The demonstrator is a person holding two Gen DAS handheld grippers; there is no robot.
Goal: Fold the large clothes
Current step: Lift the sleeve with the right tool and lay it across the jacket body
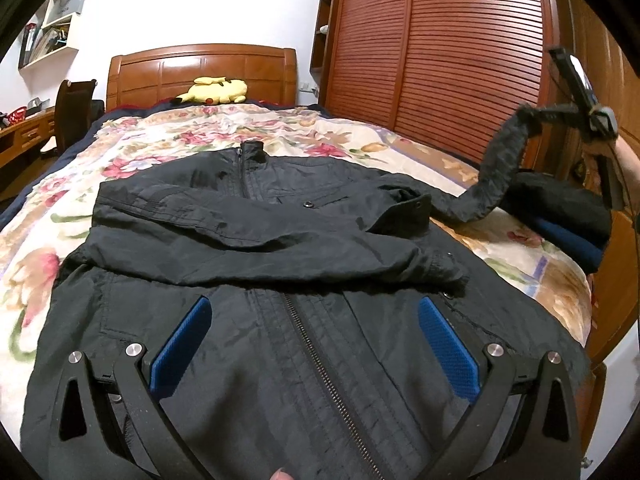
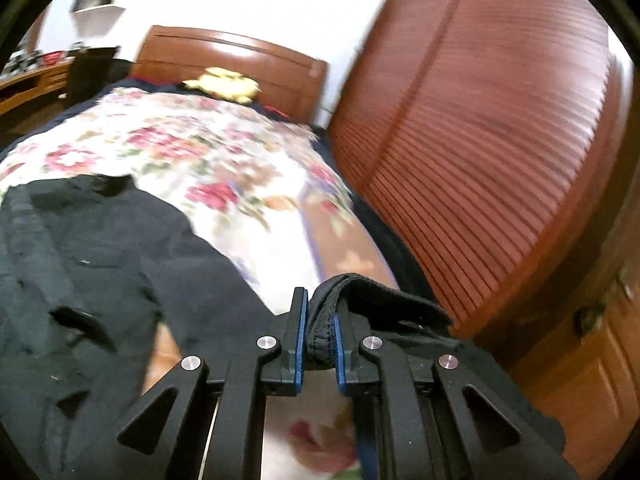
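A black zip jacket (image 1: 280, 264) lies flat on the floral bedspread (image 1: 168, 128), its left sleeve folded across the chest. My left gripper (image 1: 316, 320) is open just above the jacket's lower front, blue pads either side of the zipper. My right gripper (image 2: 320, 324) is shut on the jacket's right sleeve cuff (image 2: 352, 296) and holds it lifted off the bed. In the left wrist view that sleeve (image 1: 496, 172) rises in an arc up to the right gripper (image 1: 584, 96). The jacket body (image 2: 80, 280) lies at the left of the right wrist view.
A folded dark pile (image 1: 560, 216) sits at the bed's right edge. A yellow plush toy (image 1: 216, 90) lies by the wooden headboard (image 1: 200, 68). A slatted wooden wardrobe (image 1: 440, 48) stands close on the right. A desk and chair (image 1: 68, 116) stand to the left.
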